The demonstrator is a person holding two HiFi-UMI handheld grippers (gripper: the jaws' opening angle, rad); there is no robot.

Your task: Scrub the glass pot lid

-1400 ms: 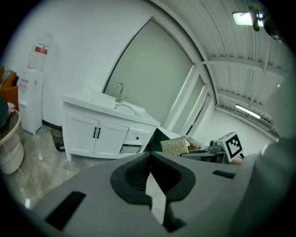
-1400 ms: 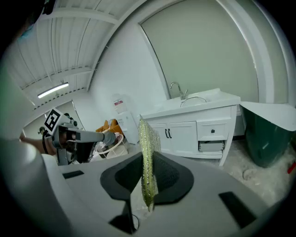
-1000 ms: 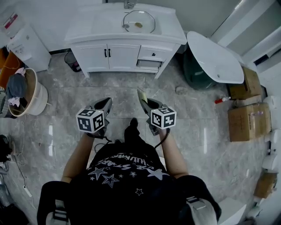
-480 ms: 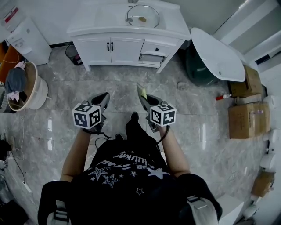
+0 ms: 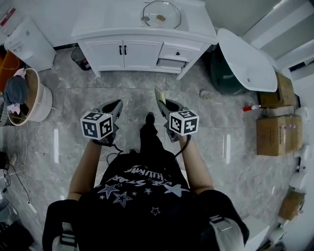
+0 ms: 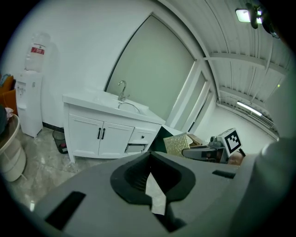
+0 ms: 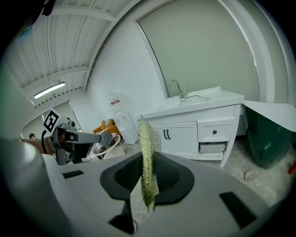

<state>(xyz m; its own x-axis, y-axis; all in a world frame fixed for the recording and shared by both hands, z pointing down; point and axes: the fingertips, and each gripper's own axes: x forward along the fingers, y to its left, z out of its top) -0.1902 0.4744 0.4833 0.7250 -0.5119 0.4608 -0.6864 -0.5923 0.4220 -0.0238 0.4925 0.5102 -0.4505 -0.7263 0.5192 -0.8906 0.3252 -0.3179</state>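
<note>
left tongs (image 5: 117, 104): forearm forward at waist height, jaws closed, empty. right tongs (image 5: 165, 103): level alongside, clamped on an upright scouring pad (image 5: 158, 94). glass pot lid (image 5: 162, 11): in the vanity (image 5: 142, 51) basin, well ahead of both.

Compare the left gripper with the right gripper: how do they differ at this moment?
1. The right gripper is shut on a yellow-green scouring pad; the left gripper holds nothing.
2. The pad stands on edge above the right gripper's jaws; between the left gripper's jaws only a thin strip of floor shows.

Shared: both are held in front of the person, side by side, pointing toward the white sink cabinet.
</note>
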